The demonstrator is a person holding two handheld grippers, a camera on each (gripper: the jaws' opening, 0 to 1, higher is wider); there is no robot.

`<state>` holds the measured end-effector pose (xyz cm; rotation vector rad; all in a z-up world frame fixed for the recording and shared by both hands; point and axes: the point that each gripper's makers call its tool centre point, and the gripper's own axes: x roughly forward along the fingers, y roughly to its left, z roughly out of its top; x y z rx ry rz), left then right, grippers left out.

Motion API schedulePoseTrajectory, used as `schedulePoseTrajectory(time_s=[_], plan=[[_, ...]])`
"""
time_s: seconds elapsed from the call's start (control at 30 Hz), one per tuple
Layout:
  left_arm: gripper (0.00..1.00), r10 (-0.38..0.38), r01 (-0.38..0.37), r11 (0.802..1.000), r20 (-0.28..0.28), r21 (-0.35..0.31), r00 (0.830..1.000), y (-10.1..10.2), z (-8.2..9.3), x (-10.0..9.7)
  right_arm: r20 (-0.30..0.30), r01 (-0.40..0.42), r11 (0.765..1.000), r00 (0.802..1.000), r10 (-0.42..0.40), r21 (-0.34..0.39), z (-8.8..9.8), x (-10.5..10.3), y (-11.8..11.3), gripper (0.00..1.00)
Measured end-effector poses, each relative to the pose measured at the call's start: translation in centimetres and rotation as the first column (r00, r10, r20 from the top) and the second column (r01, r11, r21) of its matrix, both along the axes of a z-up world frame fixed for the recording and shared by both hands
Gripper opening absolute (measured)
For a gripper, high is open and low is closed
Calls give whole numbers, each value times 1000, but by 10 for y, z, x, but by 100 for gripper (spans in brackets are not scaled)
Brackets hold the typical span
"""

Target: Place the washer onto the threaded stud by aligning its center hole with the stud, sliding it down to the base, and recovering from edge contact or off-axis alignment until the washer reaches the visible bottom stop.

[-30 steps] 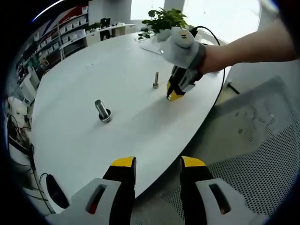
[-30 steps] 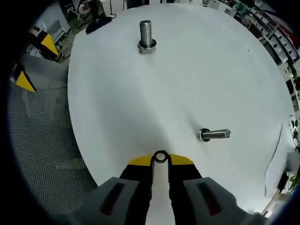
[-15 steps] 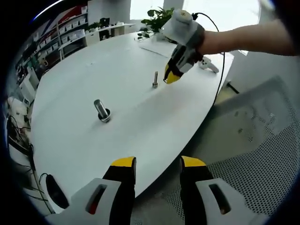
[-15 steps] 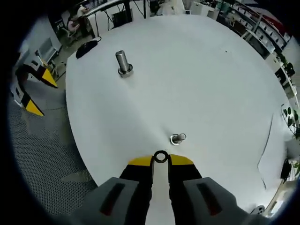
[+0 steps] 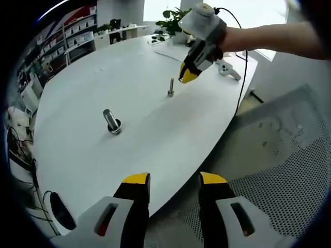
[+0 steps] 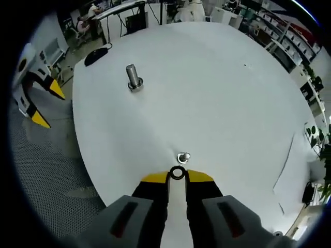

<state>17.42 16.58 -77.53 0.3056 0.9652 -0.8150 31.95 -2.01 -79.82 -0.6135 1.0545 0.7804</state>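
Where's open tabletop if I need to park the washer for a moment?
The white table is bare between the thick bolt and the thin stud, and beyond both toward the far edge. The only tight spot is around the thin stud, under the right gripper holding the washer.

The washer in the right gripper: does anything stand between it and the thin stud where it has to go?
Nothing visible does. The right gripper holds the washer at its jaw tips, above the thin stud, with only open air between them. The thicker bolt stands far off on the white table, and the left gripper waits beyond the table's edge.
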Motion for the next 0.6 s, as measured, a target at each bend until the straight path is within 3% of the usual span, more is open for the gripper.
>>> schedulePoseTrajectory(time_s=[0.13, 0.6], plan=[[35, -3, 3, 1000, -1, 1, 1000, -1, -1, 0, 14, -4, 1000, 1000, 4, 2, 5, 8, 2, 14], [35, -3, 3, 1000, -4, 0, 1000, 0, -1, -1, 7, -33, 999, 999, 33, -25, -4, 18, 7, 14]])
